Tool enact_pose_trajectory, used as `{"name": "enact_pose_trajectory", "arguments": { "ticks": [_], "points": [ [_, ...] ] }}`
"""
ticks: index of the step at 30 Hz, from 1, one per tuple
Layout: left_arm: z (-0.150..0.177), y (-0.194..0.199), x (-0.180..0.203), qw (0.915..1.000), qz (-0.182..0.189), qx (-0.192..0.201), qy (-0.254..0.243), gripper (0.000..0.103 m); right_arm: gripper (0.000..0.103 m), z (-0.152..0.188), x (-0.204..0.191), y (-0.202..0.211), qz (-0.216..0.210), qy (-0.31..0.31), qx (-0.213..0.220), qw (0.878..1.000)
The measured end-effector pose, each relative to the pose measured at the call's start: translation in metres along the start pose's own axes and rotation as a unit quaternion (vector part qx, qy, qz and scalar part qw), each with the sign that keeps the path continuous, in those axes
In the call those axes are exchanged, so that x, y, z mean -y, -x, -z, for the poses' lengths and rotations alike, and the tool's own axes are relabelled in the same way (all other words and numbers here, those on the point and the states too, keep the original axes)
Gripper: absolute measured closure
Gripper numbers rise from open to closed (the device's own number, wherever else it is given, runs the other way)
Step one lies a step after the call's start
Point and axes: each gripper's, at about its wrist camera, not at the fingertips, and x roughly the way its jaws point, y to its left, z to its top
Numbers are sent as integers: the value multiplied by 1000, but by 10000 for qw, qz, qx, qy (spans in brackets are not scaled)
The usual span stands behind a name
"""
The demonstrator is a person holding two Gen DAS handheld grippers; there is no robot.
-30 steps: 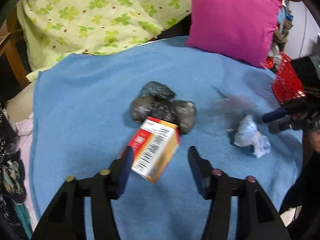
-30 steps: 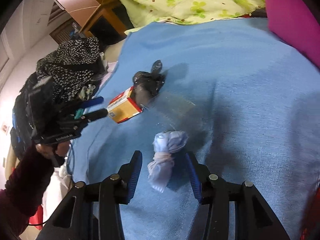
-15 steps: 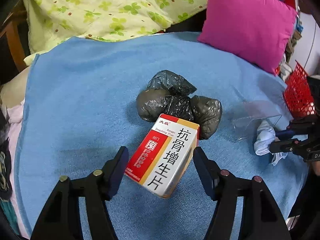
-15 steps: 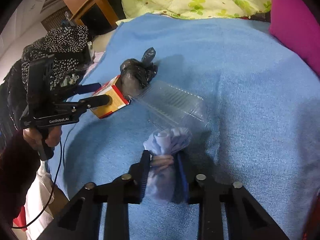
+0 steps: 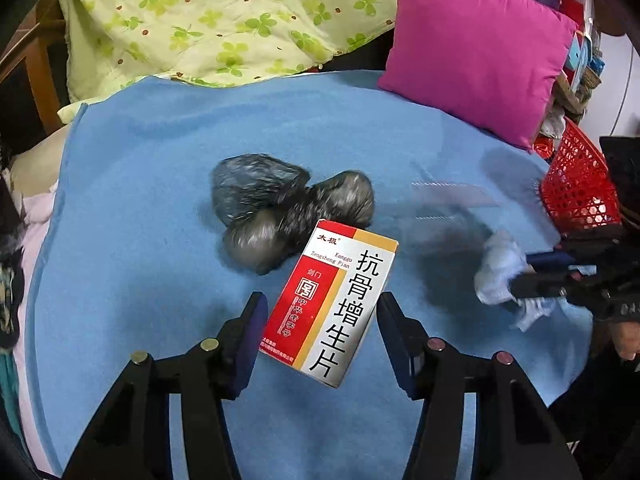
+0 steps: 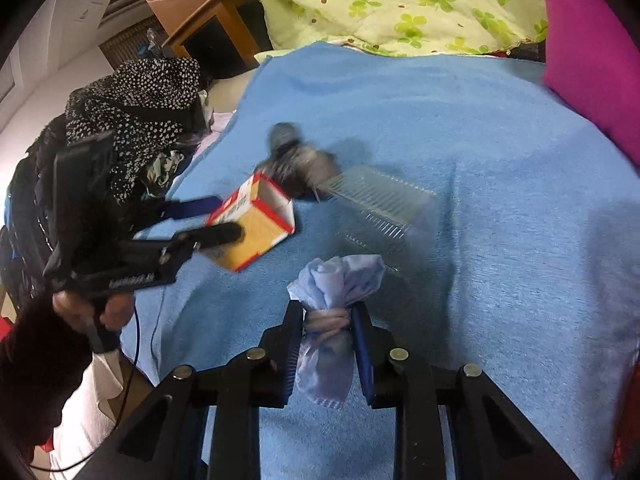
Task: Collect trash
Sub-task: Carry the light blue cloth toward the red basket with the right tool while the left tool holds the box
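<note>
Left wrist: box (image 5: 334,304) between spread left claw (image 5: 318,312) fingers — untouched.

Your work surface is a bed covered by a blue blanket (image 5: 140,208). On it you have a knotted black bag (image 5: 288,208) near the middle, a medicine box (image 5: 332,304) touching its near side, and a clear plastic tray (image 6: 380,208) just beside the bag. At the head lie a green clover quilt (image 5: 208,20) and a pink pillow (image 5: 476,48).
</note>
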Motion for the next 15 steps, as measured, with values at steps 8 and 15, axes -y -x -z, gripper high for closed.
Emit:
{"name": "enact_pose_trajectory", "arguments": {
  "ticks": [8,15],
  "points": [
    [29,29,24,9993,291,-47,235,45,76,9,0,28,297,78,184,9994],
    [40,31,39,9995,18,-122,300,46,76,21,-6,44,462,29,335,9984]
  ]
}}
